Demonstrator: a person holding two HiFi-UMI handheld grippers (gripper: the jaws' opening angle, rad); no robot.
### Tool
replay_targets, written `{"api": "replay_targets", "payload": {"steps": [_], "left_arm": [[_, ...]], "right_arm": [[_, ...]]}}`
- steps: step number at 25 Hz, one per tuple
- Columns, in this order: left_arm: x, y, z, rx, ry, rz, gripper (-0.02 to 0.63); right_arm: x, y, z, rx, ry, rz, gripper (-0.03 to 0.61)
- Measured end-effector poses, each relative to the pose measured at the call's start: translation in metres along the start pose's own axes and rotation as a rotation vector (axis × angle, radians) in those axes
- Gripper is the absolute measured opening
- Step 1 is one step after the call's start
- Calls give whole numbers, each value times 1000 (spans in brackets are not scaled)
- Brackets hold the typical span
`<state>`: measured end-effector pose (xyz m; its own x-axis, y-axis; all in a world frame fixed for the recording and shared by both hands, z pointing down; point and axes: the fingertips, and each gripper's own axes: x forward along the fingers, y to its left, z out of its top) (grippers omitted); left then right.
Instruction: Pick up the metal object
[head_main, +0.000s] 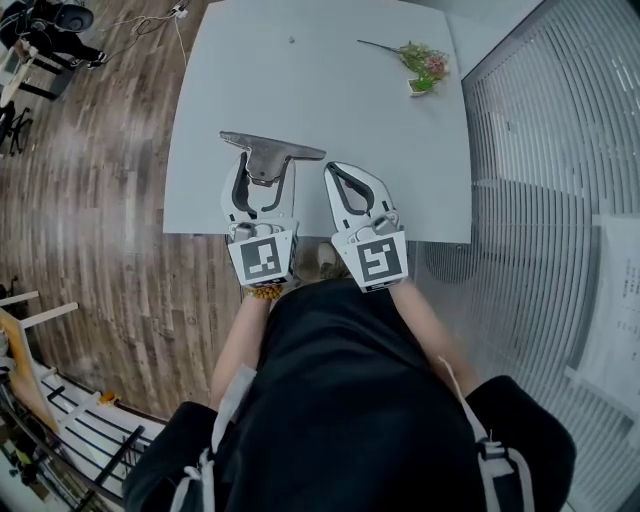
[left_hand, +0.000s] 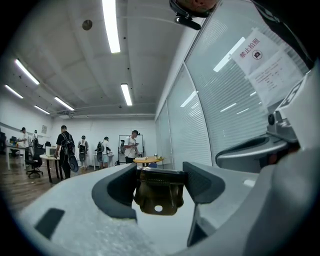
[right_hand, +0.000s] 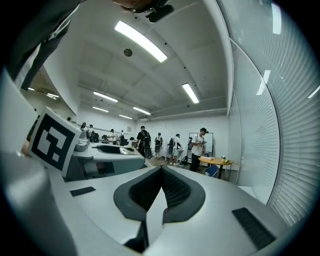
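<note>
— Since the white rectangular table (head_main: 300, 100) is kept almost bare, what is being carried over its near edge?

— A flat grey metal object with a wide straight blade and a short tab (head_main: 272, 152) is held there by the left gripper (head_main: 264, 172). The tab is clamped between the dark pads, so the blade is left sticking out past the jaw tips, crosswise to them.

— Why is it gripped by the tab?

— The tab is judged narrow enough to be taken between the jaws, while the blade is too wide. In the left gripper view a small hole is seen in the tab. That view is pointed level across the room, so the piece is judged to be lifted off the table, though the gap itself is not shown.

— And the right gripper (head_main: 336, 172)?

— It is kept just beside the left one, its jaws pressed together with nothing between them. It is judged not to be needed for the lift.

— Is anything else on the table?

— A small sprig of pink flowers with green leaves (head_main: 424, 62) is left at the far right corner, well apart from the grip.
</note>
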<state>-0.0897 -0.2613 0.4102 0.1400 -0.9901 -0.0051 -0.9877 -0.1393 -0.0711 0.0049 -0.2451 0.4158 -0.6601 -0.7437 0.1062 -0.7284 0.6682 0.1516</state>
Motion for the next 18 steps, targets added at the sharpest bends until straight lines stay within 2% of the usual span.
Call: {"api": "replay_targets", "payload": {"steps": [7, 11, 15, 18], "left_arm": [[-2, -7, -24, 0, 33, -2, 298], [1, -10, -30, 2, 44, -11, 298], [3, -12, -30, 9, 39, -33, 298], [3, -11, -31, 13, 41, -39, 298]], "right_arm": [[3, 10, -16, 18, 15, 42, 0], [2, -8, -25, 87, 5, 7, 0], [-5, -21, -24, 36, -15, 19, 0], [-9, -33, -28, 50, -12, -13, 0]]}}
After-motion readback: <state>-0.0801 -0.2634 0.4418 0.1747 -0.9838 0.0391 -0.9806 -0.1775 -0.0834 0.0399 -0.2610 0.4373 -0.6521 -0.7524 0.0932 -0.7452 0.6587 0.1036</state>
